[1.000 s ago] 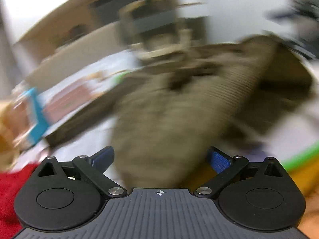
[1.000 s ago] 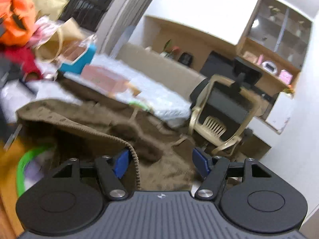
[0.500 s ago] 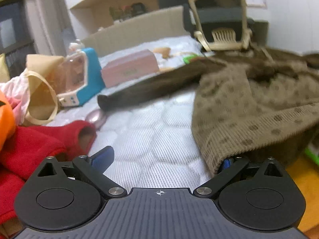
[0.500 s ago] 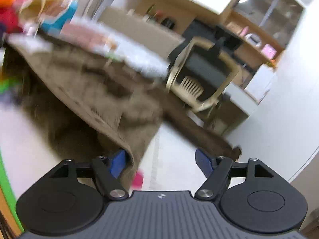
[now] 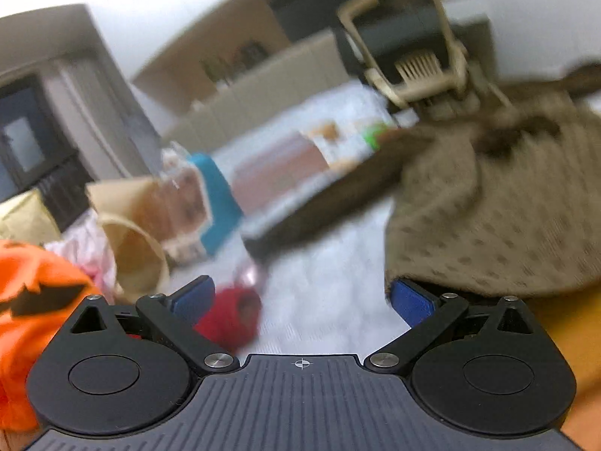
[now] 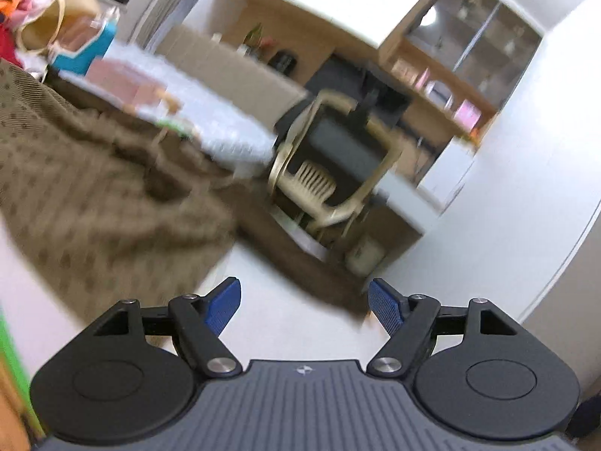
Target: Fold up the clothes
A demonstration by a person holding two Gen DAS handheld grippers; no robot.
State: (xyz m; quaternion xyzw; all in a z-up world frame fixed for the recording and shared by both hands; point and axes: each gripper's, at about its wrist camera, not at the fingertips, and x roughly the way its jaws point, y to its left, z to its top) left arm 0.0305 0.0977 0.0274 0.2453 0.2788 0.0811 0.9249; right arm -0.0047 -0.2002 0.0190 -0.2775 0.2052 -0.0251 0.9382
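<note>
Both views were motion-blurred. Left wrist view, left to right: an orange garment sat at the near left edge, with a beige bag and something pink and white just behind it. A red garment lay on the white quilted bed, just ahead of the left gripper. A teal-and-clear case and a pink box stood farther back on the bed. The left gripper's jaws were spread wide with nothing between them. Its right blue pad sat right at the hem of the brown dotted sweater; contact couldn't be confirmed. The sweater lay spread on the right side of the bed, with a dark sleeve stretched out leftward across the quilt. A beige chair stood at the far right.

Right wrist view, left to right: the sweater filled the left half, flat on the bed. The teal case and pink box were far left behind it. The right gripper hovered over bare sheet, jaws wide apart and holding nothing, with the sweater edge just left of its left pad. A dark sleeve ran off to the right beyond the gripper. The chair and wooden shelving were at the far right.
</note>
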